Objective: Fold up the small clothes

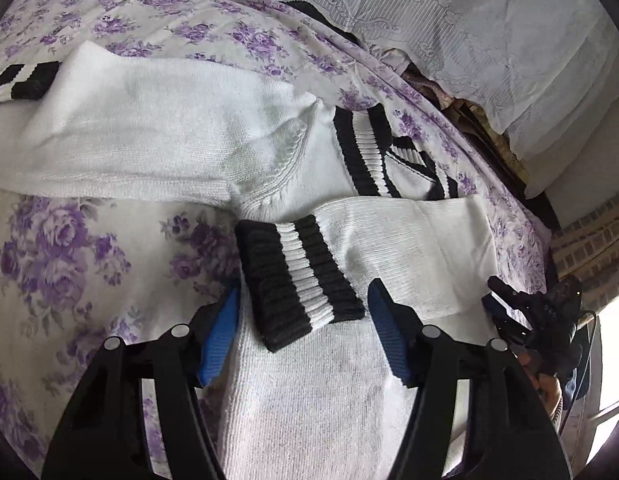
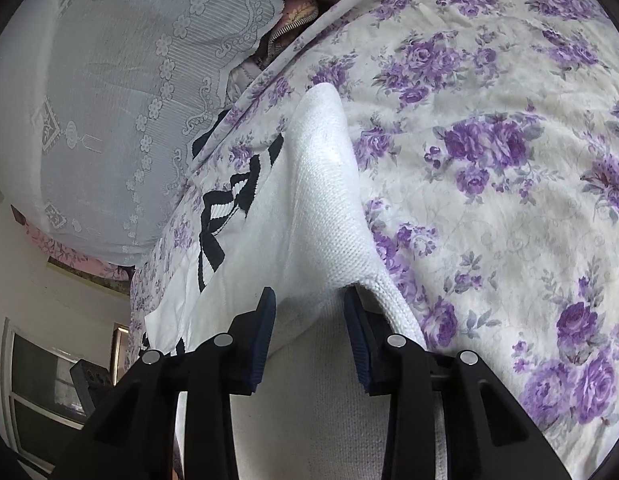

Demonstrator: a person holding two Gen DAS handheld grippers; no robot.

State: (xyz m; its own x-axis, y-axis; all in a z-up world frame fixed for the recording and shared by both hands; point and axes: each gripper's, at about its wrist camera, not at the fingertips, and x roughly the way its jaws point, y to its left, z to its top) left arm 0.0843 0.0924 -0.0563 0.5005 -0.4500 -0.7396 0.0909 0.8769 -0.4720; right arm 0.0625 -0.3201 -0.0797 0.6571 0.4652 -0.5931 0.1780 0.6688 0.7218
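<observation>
A white knit sweater (image 1: 181,132) with black-and-white striped collar (image 1: 365,148) and cuffs lies on a purple floral bedsheet (image 1: 69,264). One sleeve is folded across the body, and its striped cuff (image 1: 301,280) lies between the blue pads of my open left gripper (image 1: 303,300). The other sleeve stretches left to its cuff (image 1: 25,80). My right gripper (image 2: 309,300) stands over a raised fold of the sweater (image 2: 325,200), with white knit between its dark pads; the jaws are partly apart. The right gripper also shows in the left wrist view (image 1: 537,312).
A grey lace cover (image 1: 449,20) drapes over things beyond the bed's far edge. It also shows in the right wrist view (image 2: 109,100). A window (image 2: 41,392) and wall sit at lower left there. Floral sheet (image 2: 509,160) spreads to the right.
</observation>
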